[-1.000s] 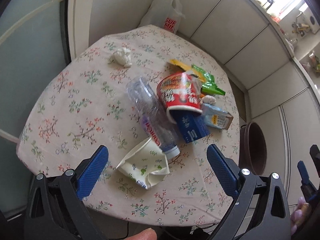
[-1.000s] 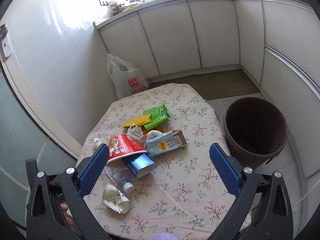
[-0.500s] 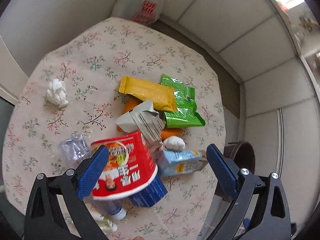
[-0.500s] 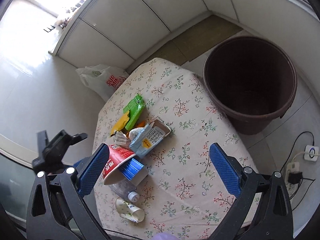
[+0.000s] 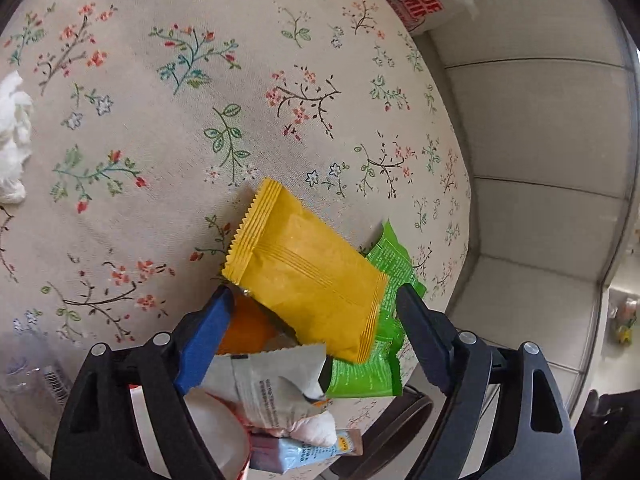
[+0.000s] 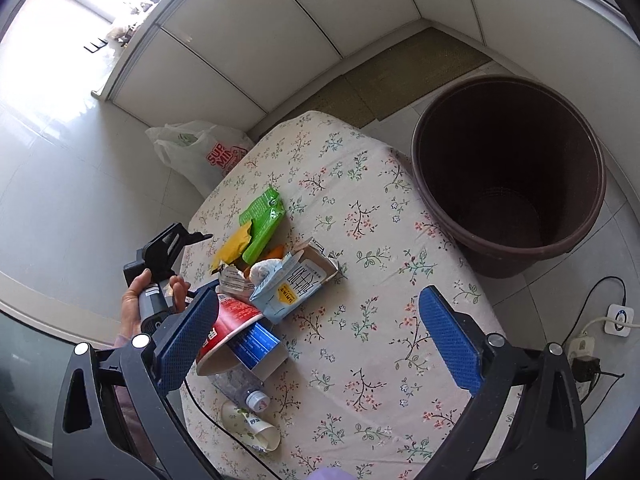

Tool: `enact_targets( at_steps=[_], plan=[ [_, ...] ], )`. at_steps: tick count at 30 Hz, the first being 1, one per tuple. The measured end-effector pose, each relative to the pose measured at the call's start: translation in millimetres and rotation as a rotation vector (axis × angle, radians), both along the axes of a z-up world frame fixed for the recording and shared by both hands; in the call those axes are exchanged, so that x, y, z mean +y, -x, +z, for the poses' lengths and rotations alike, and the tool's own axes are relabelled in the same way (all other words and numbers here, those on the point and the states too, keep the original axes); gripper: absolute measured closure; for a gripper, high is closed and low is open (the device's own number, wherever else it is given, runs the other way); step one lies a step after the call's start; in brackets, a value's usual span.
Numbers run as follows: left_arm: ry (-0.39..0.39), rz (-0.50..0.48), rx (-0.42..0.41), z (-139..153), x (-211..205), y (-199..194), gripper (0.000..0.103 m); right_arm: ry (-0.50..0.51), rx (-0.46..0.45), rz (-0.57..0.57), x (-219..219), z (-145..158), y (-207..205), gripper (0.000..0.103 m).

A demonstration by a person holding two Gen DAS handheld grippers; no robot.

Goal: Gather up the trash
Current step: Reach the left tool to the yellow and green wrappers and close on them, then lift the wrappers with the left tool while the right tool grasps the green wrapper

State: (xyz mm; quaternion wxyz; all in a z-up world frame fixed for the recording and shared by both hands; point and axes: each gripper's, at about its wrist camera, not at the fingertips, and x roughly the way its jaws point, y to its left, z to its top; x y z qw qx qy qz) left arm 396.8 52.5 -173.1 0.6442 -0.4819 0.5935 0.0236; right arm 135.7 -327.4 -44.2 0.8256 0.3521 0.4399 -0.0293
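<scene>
1. Straddling the yellow wrapper [image 5: 304, 280], my left claw [image 5: 312, 312] is spread wide, pinching nothing
2. My right claw [image 6: 316, 336] gapes too, above the table [image 6: 360, 208], bin [image 6: 508, 176] beside it

tissue [image 5: 14, 140] cropped, orange packet [image 5: 244, 326] mostly covered

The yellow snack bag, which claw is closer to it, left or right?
Left. The left claw is open right at the yellow snack bag, one finger on each side of its near end. The right claw hangs open, back over the table's near side, away from the bag.
</scene>
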Motion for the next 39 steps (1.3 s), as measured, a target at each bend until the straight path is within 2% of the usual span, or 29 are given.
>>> enact_targets(
  at_steps=[2, 4, 5, 8, 14, 21, 26, 30, 34, 39],
  plan=[
    [0.018, 0.019, 0.003, -6, -1, -3, 0.028, 0.002, 0.009, 0.002, 1, -3, -2, 0.007],
    [0.042, 0.018, 0.005, -11, -5, -5, 0.04, 0.022, 0.016, 0.003, 2, -5, -3, 0.007],
    [0.05, 0.014, 0.006, -13, -7, -6, 0.05, 0.029, 0.019, 0.004, 2, -5, -4, 0.007],
    [0.046, 0.001, -0.002, -17, -11, -9, 0.069, 0.03, 0.031, 0.01, 2, -9, -5, 0.007],
    [0.024, 0.009, -0.087, -2, -10, -6, 0.09, -0.008, 0.057, 0.013, -1, -17, -7, 0.007],
    [-0.014, -0.059, -0.24, 53, -13, 12, 0.098, 0.023, 0.054, 0.043, 10, -15, -10, 0.007],
    [-0.049, -0.113, -0.343, 98, -10, 47, 0.1, 0.012, 0.052, 0.039, 13, -17, -13, 0.007],
    [-0.103, -0.165, -0.45, 135, -6, 96, 0.1, -0.028, 0.065, 0.044, 17, -25, -22, 0.007],
    [-0.194, -0.222, -0.611, 177, -2, 161, 0.1, -0.101, 0.061, 0.095, 29, -32, -44, 0.007],
    [-0.342, -0.259, -0.817, 220, -1, 242, 0.099, -0.272, 0.06, 0.125, 40, -47, -80, 0.011]
  ],
)
